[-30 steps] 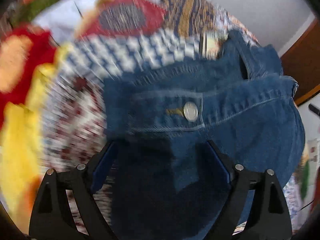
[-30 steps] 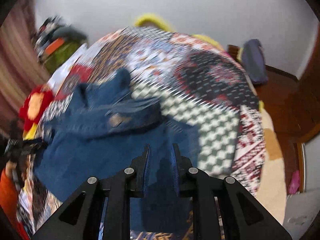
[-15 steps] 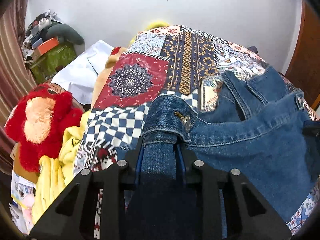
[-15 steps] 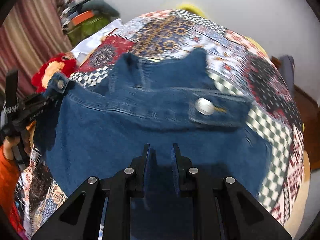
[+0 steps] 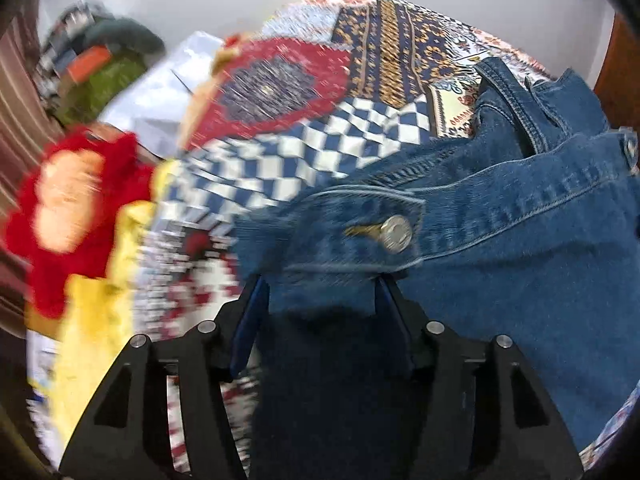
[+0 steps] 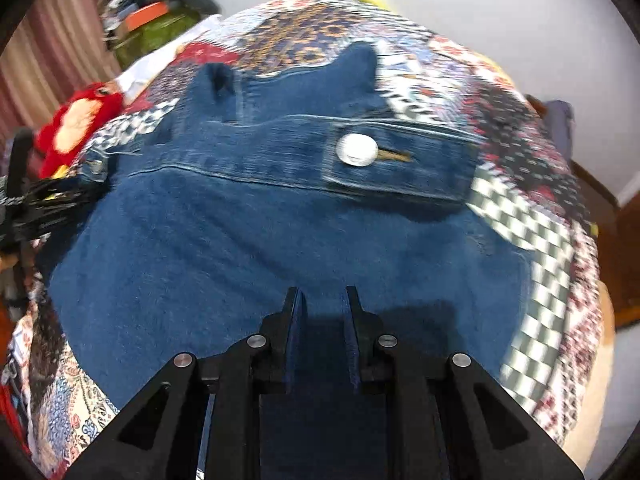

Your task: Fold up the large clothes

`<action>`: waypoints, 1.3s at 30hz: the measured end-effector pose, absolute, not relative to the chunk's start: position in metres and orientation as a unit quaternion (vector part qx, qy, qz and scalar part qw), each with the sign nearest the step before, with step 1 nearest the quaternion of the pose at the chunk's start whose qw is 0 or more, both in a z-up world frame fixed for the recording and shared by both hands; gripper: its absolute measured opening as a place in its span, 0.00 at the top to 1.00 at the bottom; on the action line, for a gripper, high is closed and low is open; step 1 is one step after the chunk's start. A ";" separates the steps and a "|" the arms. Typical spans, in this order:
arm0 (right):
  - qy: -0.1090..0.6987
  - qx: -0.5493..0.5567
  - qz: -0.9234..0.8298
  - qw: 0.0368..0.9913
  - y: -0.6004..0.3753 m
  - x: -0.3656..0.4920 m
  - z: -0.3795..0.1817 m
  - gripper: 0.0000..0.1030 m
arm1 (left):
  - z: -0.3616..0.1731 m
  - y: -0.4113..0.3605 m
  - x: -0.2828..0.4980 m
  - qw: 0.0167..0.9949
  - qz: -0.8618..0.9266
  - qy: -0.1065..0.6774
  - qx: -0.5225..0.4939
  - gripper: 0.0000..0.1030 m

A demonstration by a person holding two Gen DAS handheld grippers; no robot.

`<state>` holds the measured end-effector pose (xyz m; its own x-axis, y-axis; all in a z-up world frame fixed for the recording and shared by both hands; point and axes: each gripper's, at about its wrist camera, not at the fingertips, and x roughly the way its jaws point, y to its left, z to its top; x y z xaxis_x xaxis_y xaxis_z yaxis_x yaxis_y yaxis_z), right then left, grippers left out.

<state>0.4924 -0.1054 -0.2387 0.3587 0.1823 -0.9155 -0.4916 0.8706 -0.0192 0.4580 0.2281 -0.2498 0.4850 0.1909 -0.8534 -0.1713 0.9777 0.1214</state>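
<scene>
A blue denim jacket (image 5: 520, 280) lies spread on a patchwork quilt (image 5: 352, 148). A cuff with a metal button (image 5: 395, 234) sits just beyond my left gripper (image 5: 320, 284). Its jaws are opening, with a bunched piece of denim between the pads but not squeezed. In the right wrist view the jacket (image 6: 240, 232) fills the middle, and another buttoned cuff (image 6: 357, 151) lies on top of it. My right gripper (image 6: 322, 300) is shut on a fold of the denim near the lower edge. The left gripper (image 6: 36, 200) shows at the jacket's left corner.
A red plush toy (image 5: 72, 208) and yellow cloth (image 5: 92, 320) lie off the quilt's left side. A green bag (image 6: 160, 32) and piled things stand in the far left corner by a striped curtain. Wooden furniture (image 5: 616, 80) stands on the right.
The left jaws closed on the cuff half a second ago and now stand wider. The right gripper sank toward the jacket with denim still in its grip.
</scene>
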 end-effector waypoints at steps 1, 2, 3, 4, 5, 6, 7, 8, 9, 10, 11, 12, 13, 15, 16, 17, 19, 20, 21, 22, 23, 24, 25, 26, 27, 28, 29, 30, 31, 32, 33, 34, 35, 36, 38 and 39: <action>0.528 -0.151 0.194 0.813 -0.107 0.491 -0.236 0.85 | -0.242 0.225 0.452 0.865 0.108 0.490 0.024 0.42; 0.530 -0.147 0.189 0.813 -0.108 0.488 -0.234 0.85 | -0.235 0.222 0.447 0.868 0.105 0.484 0.029 0.40; 0.533 -0.139 0.191 0.813 -0.108 0.486 -0.230 0.85 | -0.227 0.219 0.441 0.874 0.098 0.476 0.028 0.34; 0.533 -0.128 0.203 0.811 -0.108 0.482 -0.225 0.85 | -0.218 0.215 0.434 0.880 0.085 0.467 0.021 0.29; 0.531 -0.120 0.220 0.809 -0.105 0.476 -0.220 0.85 | -0.210 0.211 0.429 0.886 0.071 0.459 0.013 0.26; 0.526 -0.116 0.237 0.808 -0.100 0.469 -0.215 0.85 | -0.203 0.205 0.424 0.890 0.055 0.452 0.004 0.22; 0.520 -0.119 0.250 0.808 -0.093 0.462 -0.210 0.85 | -0.196 0.199 0.421 0.893 0.039 0.448 -0.002 0.19; 0.514 -0.124 0.260 0.808 -0.085 0.454 -0.206 0.85 | -0.192 0.191 0.419 0.895 0.025 0.445 -0.006 0.19; 0.510 -0.130 0.270 0.807 -0.077 0.447 -0.204 0.85 | -0.189 0.183 0.418 0.896 0.012 0.444 -0.009 0.19; 0.509 -0.132 0.282 0.802 -0.069 0.440 -0.203 0.85 | -0.187 0.175 0.417 0.897 0.007 0.442 -0.009 0.19; 0.511 -0.133 0.295 0.797 -0.061 0.436 -0.203 0.85 | -0.187 0.166 0.418 0.897 0.004 0.442 -0.009 0.19; 0.515 -0.134 0.308 0.788 -0.052 0.432 -0.206 0.85 | -0.187 0.161 0.419 0.897 -0.001 0.442 -0.010 0.19; 0.518 -0.138 0.311 0.785 -0.048 0.429 -0.210 0.85 | -0.188 0.154 0.420 0.897 -0.010 0.442 -0.012 0.19; 0.523 -0.159 0.300 0.782 -0.041 0.427 -0.221 0.85 | -0.193 0.141 0.425 0.894 -0.018 0.448 -0.011 0.19; 0.525 -0.174 0.290 0.781 -0.039 0.427 -0.229 0.85 | -0.198 0.136 0.427 0.891 -0.021 0.454 -0.009 0.19; 0.528 -0.185 0.281 0.780 -0.038 0.427 -0.235 0.85 | -0.205 0.132 0.427 0.887 -0.024 0.461 -0.007 0.19; 0.533 -0.194 0.283 0.774 -0.043 0.429 -0.246 0.85 | -0.224 0.126 0.428 0.875 -0.028 0.483 0.005 0.19; 0.529 -0.194 0.291 0.773 -0.047 0.428 -0.246 0.85 | -0.233 0.126 0.428 0.870 -0.028 0.492 0.015 0.19; 0.528 -0.196 0.294 0.772 -0.049 0.427 -0.246 0.85 | -0.242 0.125 0.426 0.866 -0.026 0.498 0.026 0.16; 0.530 -0.199 0.297 0.769 -0.052 0.427 -0.246 0.85 | -0.246 0.128 0.421 0.870 -0.027 0.492 0.026 0.10; 0.530 -0.201 0.299 0.768 -0.054 0.425 -0.246 0.85 | -0.248 0.131 0.418 0.872 -0.023 0.488 0.022 0.08; 0.527 -0.203 0.301 0.768 -0.057 0.424 -0.245 0.85 | -0.250 0.136 0.416 0.872 -0.016 0.489 0.020 0.06; 0.524 -0.208 0.299 0.770 -0.060 0.422 -0.245 0.85 | -0.252 0.140 0.412 0.871 -0.013 0.491 0.018 0.06; 0.521 -0.215 0.294 0.772 -0.063 0.420 -0.244 0.85 | -0.252 0.144 0.409 0.871 -0.012 0.491 0.015 0.06; 0.513 -0.237 0.274 0.778 -0.065 0.417 -0.244 0.85 | -0.253 0.148 0.404 0.870 -0.013 0.493 0.012 0.05; 0.507 -0.252 0.262 0.781 -0.067 0.415 -0.244 0.85 | -0.254 0.152 0.399 0.869 -0.014 0.494 0.006 0.05; 0.502 -0.255 0.266 0.782 -0.071 0.414 -0.243 0.84 | -0.255 0.155 0.395 0.868 -0.012 0.496 0.004 0.05; 0.502 -0.251 0.268 0.783 -0.075 0.414 -0.243 0.82 | -0.254 0.158 0.391 0.868 -0.004 0.497 0.009 0.06; 0.505 -0.243 0.266 0.785 -0.080 0.415 -0.242 0.76 | -0.254 0.159 0.387 0.867 0.008 0.498 0.023 0.06; 0.508 -0.233 0.259 0.788 -0.087 0.418 -0.241 0.71 | -0.254 0.162 0.382 0.866 0.017 0.499 0.036 0.06; 0.508 -0.233 0.247 0.792 -0.091 0.420 -0.239 0.55 | -0.254 0.165 0.377 0.866 0.019 0.498 0.037 0.06; 0.504 -0.237 0.229 0.798 -0.097 0.421 -0.238 0.44 | -0.254 0.169 0.373 0.866 0.023 0.498 0.034 0.06; 0.501 -0.237 0.221 0.802 -0.102 0.422 -0.236 0.41 | -0.254 0.174 0.369 0.865 0.034 0.500 0.032 0.06; 0.498 -0.242 0.207 0.807 -0.109 0.423 -0.236 0.29 | -0.255 0.178 0.365 0.863 0.045 0.502 0.033 0.06; 0.496 -0.239 0.186 0.814 -0.125 0.425 -0.235 0.19 | -0.258 0.191 0.356 0.860 0.063 0.506 0.025 0.05; 0.498 -0.229 0.184 0.816 -0.134 0.425 -0.234 0.19 | -0.258 0.197 0.351 0.861 0.058 0.506 0.005 0.05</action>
